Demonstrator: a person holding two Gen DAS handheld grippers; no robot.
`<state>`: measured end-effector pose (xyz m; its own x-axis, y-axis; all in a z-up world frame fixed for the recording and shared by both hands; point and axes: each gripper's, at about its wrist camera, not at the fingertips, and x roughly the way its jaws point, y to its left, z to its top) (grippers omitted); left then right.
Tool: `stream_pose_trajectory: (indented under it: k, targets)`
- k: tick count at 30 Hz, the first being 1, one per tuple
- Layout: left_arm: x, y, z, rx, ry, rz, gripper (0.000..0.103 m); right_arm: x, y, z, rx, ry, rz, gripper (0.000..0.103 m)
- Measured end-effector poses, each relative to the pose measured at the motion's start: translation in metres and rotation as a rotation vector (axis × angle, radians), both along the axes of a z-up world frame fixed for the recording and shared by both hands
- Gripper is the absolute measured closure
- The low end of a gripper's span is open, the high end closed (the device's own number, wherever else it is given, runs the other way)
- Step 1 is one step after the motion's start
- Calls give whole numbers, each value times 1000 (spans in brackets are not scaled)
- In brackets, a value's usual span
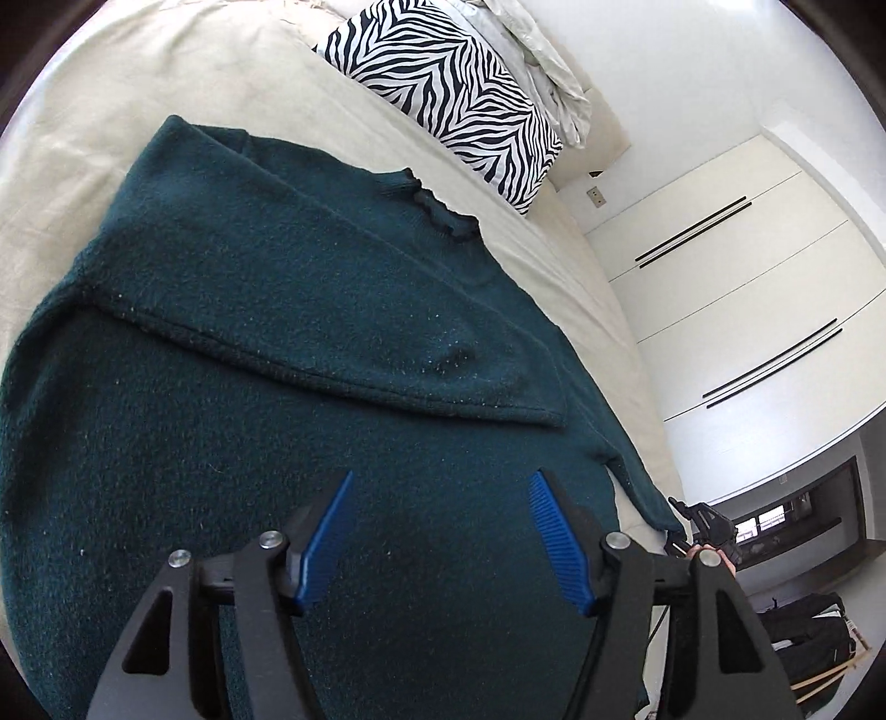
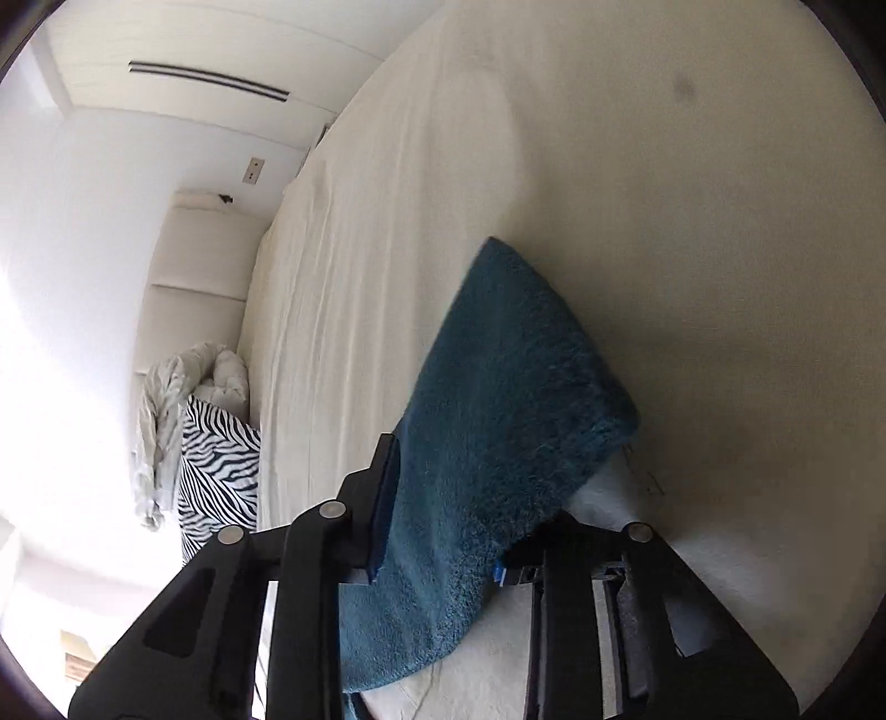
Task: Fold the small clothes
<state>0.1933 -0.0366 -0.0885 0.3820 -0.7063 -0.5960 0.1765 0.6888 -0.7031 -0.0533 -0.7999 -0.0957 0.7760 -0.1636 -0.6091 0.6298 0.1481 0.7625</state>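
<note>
So the dark teal sweater (image 1: 232,332) is spread out on the bed (image 1: 77,166), which has a cream sheet on it, and it takes up most of the left wrist view. One sleeve (image 1: 343,338) is folded across the body of the sweater, with its cuff end lying toward the bed's edge. The collar (image 1: 437,207) has a little frilly trim and points toward the zebra-print pillow (image 1: 448,94) at the head of the bed, and there's a crumpled pale blanket (image 1: 531,50) just past that pillow. Beyond the edge of the bed you can see white wardrobe doors (image 1: 736,288) with thin dark handles. Nothing is really sitting on top of the sweater. The left gripper (image 1: 440,531) hovers over the lower part of the sweater with its blue-padded jaws spread wide apart, nothing between them. The right gripper (image 2: 443,493) is a different story: its jaws are clamped on a piece of the teal fabric (image 2: 515,387), which sticks up and forward from between them, lifted off the sheet, with the far corner pointing out over the bare bed. You can spot the right gripper in the left view too, down by the sweater's far sleeve at the bed's edge.
</note>
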Motion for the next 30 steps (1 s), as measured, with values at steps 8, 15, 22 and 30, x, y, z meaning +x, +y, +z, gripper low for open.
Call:
stream_pose_trajectory:
  k: [8, 15, 22, 30]
  targets:
    - [15, -9, 12, -115, -2, 12, 35, 137, 196, 100, -569, 195, 522, 95]
    - [30, -16, 14, -237, 39, 2, 31, 197, 454, 93, -1158, 365, 984, 96]
    - [43, -24, -9, -381, 156, -10, 24, 177, 531, 58, -1505, 486, 1115, 96]
    - [55, -53, -18, -479, 253, -50, 12, 163, 534, 47, -1528, 496, 1135, 96]
